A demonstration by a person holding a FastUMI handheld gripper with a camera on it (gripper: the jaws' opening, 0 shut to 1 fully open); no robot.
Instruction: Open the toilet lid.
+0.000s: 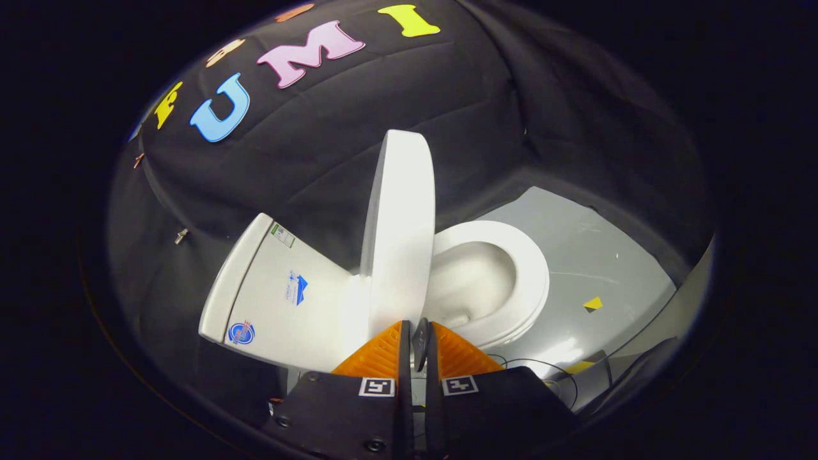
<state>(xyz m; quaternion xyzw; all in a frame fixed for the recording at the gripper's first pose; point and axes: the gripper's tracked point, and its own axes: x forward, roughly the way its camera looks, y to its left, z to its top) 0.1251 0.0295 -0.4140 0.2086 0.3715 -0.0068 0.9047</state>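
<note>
The white toilet lid (399, 223) stands raised, almost upright and seen edge-on, with its hinge end toward the tank (275, 287). To its right the seat ring (533, 275) lies flat around the open bowl (473, 281). My gripper (418, 327) is right below the lid's near lower edge. Its two orange fingers (380, 354) are pressed close together with only a thin slit between them. The lid is much thicker than that slit and is not held between the fingers. A small dark part shows in the slit.
The toilet stands on a grey floor panel (594, 255) with a small yellow marker (593, 304) on it. Thin cables (543, 370) run on the floor to the right of the fingers. Black cloth walls close in behind and to both sides.
</note>
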